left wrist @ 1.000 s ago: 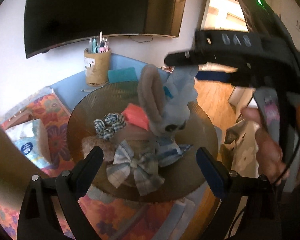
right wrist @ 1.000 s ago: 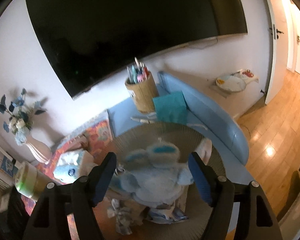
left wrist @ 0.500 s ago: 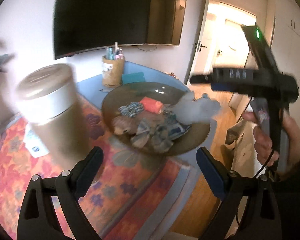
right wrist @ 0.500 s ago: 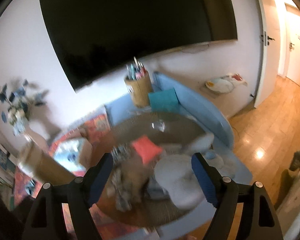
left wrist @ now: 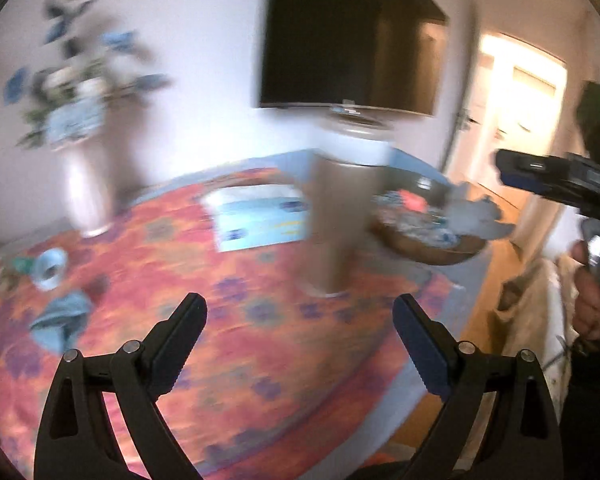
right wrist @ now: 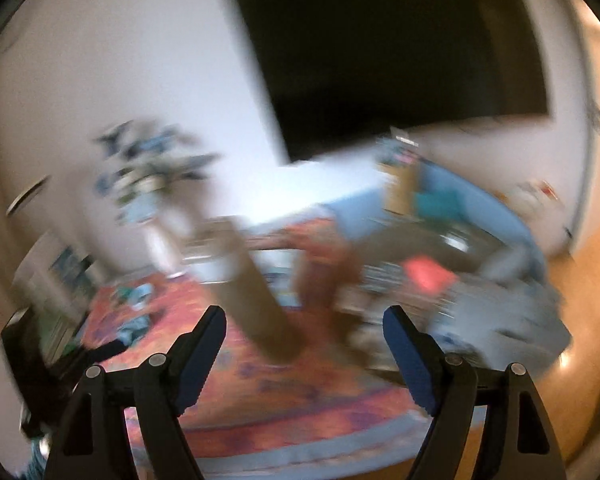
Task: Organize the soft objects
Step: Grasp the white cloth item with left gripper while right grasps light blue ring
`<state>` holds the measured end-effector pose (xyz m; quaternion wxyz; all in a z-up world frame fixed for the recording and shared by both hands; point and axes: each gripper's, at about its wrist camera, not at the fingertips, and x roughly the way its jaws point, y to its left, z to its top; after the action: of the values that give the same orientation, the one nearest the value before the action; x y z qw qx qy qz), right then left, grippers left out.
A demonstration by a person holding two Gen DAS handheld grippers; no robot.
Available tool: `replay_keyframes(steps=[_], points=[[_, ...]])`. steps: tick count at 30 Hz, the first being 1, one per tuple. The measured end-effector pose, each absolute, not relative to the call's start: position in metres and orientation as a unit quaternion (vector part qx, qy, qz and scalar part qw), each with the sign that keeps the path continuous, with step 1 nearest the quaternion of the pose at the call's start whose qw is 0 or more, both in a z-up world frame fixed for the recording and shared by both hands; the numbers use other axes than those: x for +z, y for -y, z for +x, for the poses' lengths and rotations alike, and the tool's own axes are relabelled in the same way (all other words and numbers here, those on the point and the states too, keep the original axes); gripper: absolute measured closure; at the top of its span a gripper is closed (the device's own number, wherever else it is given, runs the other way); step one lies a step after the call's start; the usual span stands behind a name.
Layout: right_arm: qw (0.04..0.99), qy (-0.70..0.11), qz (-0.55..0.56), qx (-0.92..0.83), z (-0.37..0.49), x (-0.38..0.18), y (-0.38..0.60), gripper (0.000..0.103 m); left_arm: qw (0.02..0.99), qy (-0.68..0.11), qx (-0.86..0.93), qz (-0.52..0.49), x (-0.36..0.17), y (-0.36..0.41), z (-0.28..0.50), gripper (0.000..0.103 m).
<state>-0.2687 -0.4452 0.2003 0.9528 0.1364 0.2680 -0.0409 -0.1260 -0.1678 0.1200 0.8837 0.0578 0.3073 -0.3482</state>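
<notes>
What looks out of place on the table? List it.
A grey plush hangs over the bowl's rim instead of lying inside. A crumpled blue cloth and a blue roll lie loose on the tablecloth, far from the bowl. Motion blur hides finer detail.

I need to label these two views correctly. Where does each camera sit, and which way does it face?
Left wrist: sits on the left tool, facing across the flowered tablecloth toward the vase, tall canister and TV; its open fingers, the right tool and right hand show.
Right wrist: sits on the right tool, facing the same table, blurred; only its open fingers show.
Shared: tablecloth, canister, vase, TV, and the bowl of soft things.
</notes>
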Motion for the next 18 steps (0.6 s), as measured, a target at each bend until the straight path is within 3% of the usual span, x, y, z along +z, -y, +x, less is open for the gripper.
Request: replay_keyframes(steps=[4,12,18], points=[[0.955,-0.28,0.088,0.037,-0.236,0.206,0.368,0.015,0.907,-0.314,-0.276,0.042,0.116,0.113,-0.108,0.009],[0.914,-0.378,0.012,0.147,-0.138,0.159,0.239,0.015,0.923,-0.377,-0.068,0.019,0.107,0.004,-0.051,0.009],[0.889,-0.425,-0.019,0.172,-0.066,0.127,0.181,0.015,0.914,-0.401,0.008,-0.057,0.101,-0.065,0.012,0.009]])
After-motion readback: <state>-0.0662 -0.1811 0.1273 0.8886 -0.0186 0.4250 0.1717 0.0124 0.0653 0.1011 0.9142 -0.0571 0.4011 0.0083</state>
